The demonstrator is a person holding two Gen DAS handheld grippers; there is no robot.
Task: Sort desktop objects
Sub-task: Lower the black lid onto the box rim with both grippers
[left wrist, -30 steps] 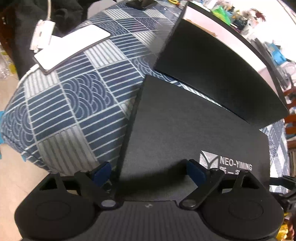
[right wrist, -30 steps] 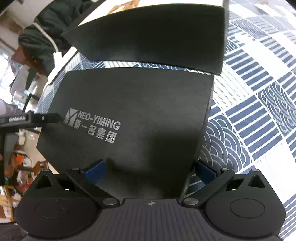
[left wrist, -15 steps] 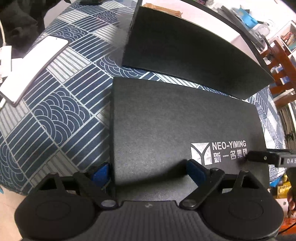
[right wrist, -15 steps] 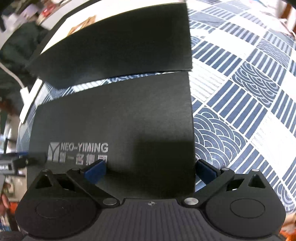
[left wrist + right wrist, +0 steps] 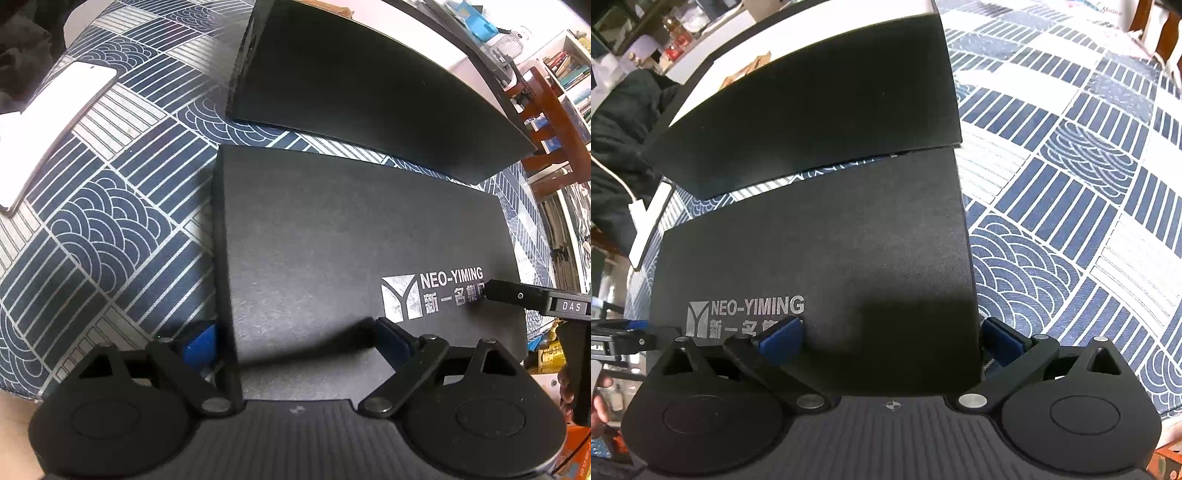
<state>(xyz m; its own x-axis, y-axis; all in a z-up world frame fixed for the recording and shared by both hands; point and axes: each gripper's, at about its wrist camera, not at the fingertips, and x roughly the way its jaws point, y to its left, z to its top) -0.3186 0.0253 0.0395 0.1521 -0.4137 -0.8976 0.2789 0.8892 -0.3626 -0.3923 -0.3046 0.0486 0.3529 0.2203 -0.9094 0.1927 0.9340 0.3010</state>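
Note:
A flat black box lid [image 5: 354, 240] with silver "NEO-YIMING" print lies on the blue patterned tablecloth [image 5: 103, 206]; it also shows in the right wrist view [image 5: 831, 251]. My left gripper [image 5: 295, 338] is open and straddles the lid's near left corner. My right gripper [image 5: 892, 336] is open and straddles its near right corner. A second black box [image 5: 362, 92] stands just behind the lid, also in the right wrist view [image 5: 820, 99]. The right gripper's fingertip [image 5: 517, 295] shows at the right edge of the left wrist view.
A white phone [image 5: 51, 122] lies on the cloth at the left, with a white charger and cable [image 5: 635, 210] beside it. A white panel [image 5: 738, 62] lies behind the boxes. A wooden chair and bookshelves [image 5: 554, 110] stand beyond the table's right side.
Both views swung round to face the lid squarely. The lid now lies flat, close in front of the second box. Both grippers stay open at its corners.

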